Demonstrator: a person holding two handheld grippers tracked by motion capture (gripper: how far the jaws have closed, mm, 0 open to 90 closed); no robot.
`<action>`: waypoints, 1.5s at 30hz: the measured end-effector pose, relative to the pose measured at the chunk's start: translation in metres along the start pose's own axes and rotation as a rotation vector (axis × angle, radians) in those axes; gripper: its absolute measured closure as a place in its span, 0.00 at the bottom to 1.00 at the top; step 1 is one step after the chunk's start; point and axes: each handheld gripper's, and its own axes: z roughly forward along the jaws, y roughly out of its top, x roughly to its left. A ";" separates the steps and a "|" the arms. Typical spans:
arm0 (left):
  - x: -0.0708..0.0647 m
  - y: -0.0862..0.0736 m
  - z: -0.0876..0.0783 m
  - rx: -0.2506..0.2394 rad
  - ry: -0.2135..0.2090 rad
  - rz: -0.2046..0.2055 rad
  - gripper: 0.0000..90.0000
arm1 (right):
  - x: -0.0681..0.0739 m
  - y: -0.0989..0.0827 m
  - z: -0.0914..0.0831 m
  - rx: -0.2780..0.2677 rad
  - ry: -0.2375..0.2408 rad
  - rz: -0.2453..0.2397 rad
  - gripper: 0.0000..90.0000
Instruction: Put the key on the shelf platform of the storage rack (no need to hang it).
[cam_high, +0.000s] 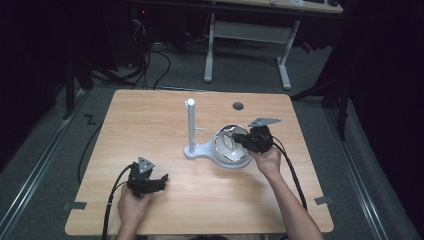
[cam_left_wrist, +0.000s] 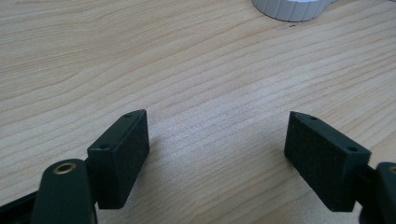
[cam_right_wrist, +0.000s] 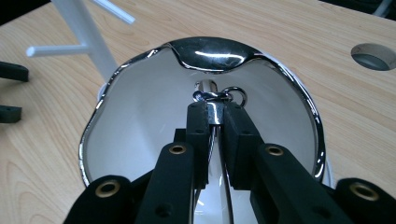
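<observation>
light wood-grain table (cam_high: 150, 130), white stand (cam_high: 191, 131) with white peg, shiny chrome-rimmed bowl (cam_right_wrist: 140, 112) with white inside, silver clip (cam_right_wrist: 215, 96), black grippers, left (cam_left_wrist: 217, 144) and right (cam_right_wrist: 215, 116), brass-coloured screws, grey plates on top, grey carpet (cam_high: 40, 150)

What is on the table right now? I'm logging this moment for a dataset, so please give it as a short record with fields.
surface: wooden table with a round hole near its far edge
stand: white post on a white base, side pegs
dish: white bowl with chrome rim, tipped toward the right gripper
left gripper: open, jaws apart over bare wood, holding nothing
right gripper: shut on a small metal clasp inside the bowl
hands: one on each gripper, entering from the near edge
</observation>
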 end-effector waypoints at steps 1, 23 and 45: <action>0.000 0.000 0.000 0.000 0.000 0.000 0.25 | 0.000 0.000 0.001 0.000 -0.007 -0.012 0.91; 0.000 0.000 0.000 0.000 0.000 0.000 0.25 | 0.001 -0.002 0.016 0.026 0.000 -0.023 0.85; 0.000 0.000 0.000 0.000 0.000 0.000 0.25 | 0.003 0.002 -0.008 -0.037 0.014 -0.022 0.74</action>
